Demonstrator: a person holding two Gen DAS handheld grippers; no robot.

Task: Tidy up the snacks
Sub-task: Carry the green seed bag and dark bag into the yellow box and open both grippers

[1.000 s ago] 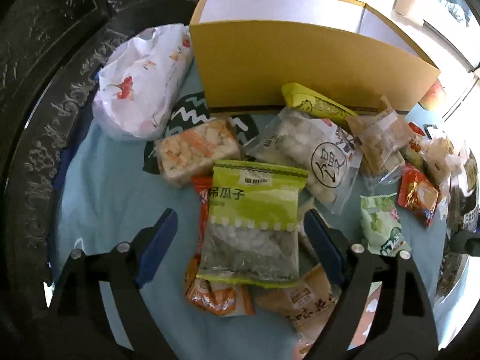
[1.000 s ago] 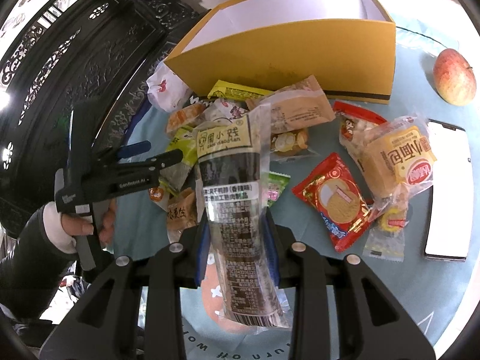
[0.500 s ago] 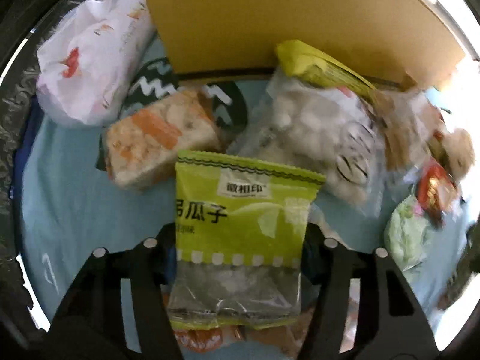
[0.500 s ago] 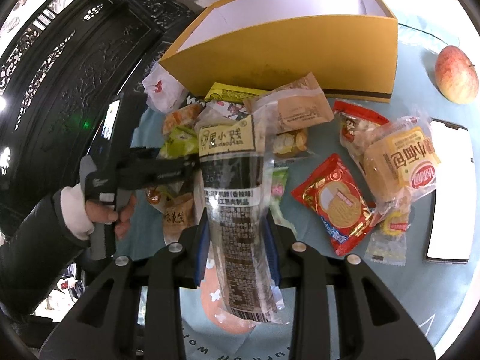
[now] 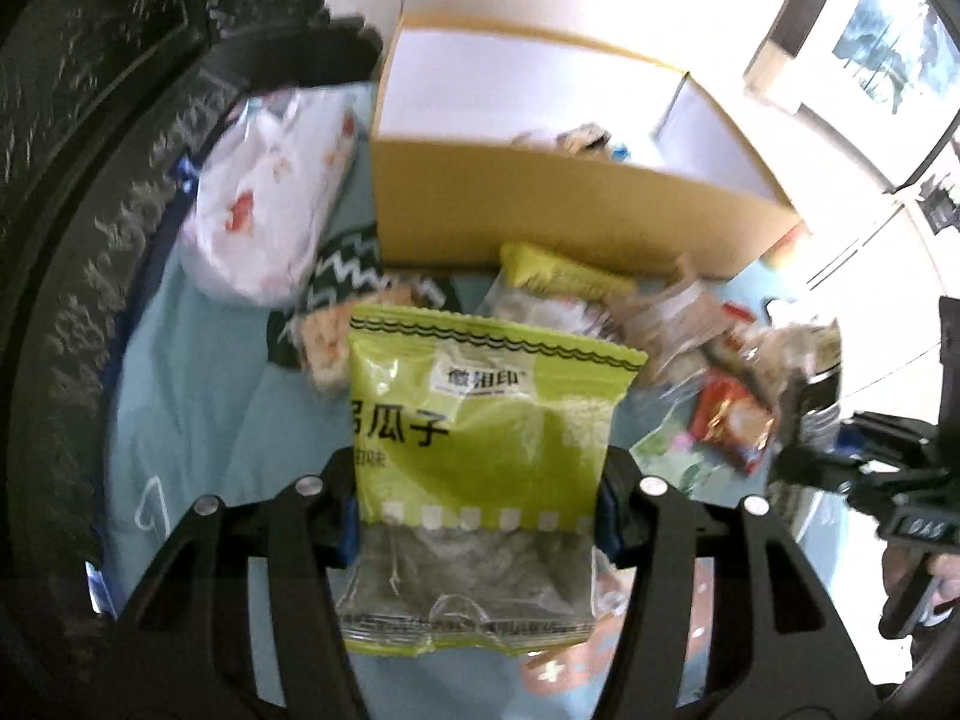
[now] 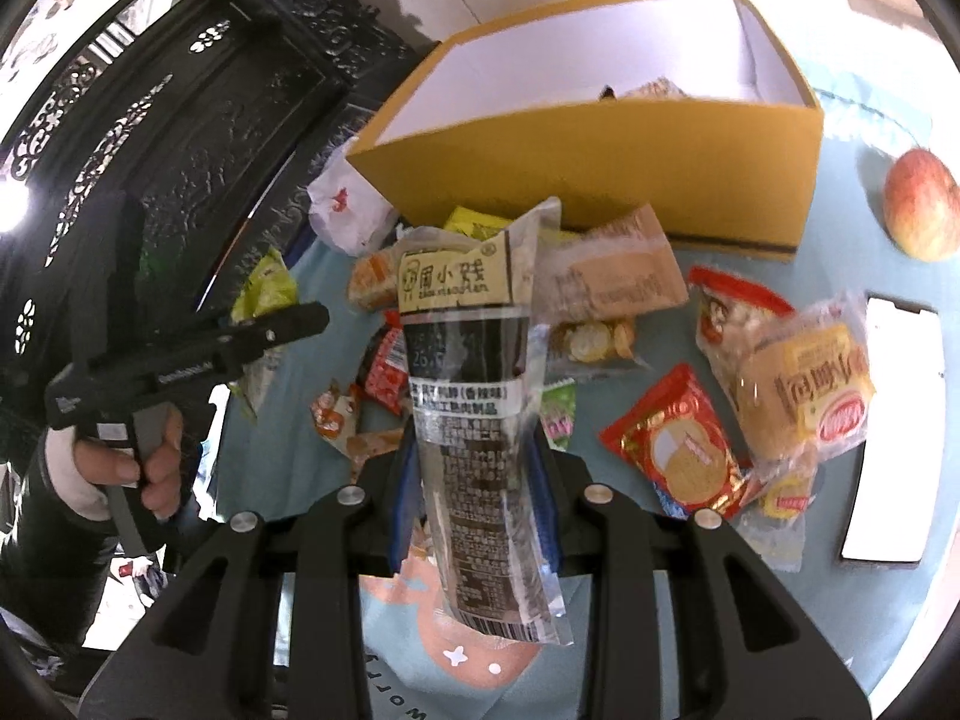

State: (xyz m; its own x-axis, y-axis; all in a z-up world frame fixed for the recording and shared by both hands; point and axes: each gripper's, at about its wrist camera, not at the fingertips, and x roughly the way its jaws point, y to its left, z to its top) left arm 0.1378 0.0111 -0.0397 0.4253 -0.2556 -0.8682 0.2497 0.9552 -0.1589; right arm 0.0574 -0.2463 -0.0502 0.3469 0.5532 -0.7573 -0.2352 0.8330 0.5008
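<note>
My left gripper (image 5: 477,516) is shut on a green seed packet (image 5: 480,432) and holds it lifted above the table, in front of the yellow cardboard box (image 5: 540,210). My right gripper (image 6: 474,486) is shut on a tall dark snack pouch (image 6: 474,414) and holds it upright above the snack pile. The box (image 6: 600,180) is open at the top, with a few packets inside. The left gripper also shows in the right wrist view (image 6: 180,354) with the green packet (image 6: 267,294).
Several loose snack packets lie on the blue cloth (image 6: 660,360): a red biscuit pack (image 6: 678,450), a yellow bread pack (image 6: 804,390), a white flowered bag (image 5: 270,198). An apple (image 6: 921,204) and a phone (image 6: 894,438) lie at the right. Dark carved furniture (image 6: 150,150) stands at the left.
My left gripper closed on the green seed packet and lifted it off the pile. My right gripper kept hold of the dark pouch and rose slightly towards the box.
</note>
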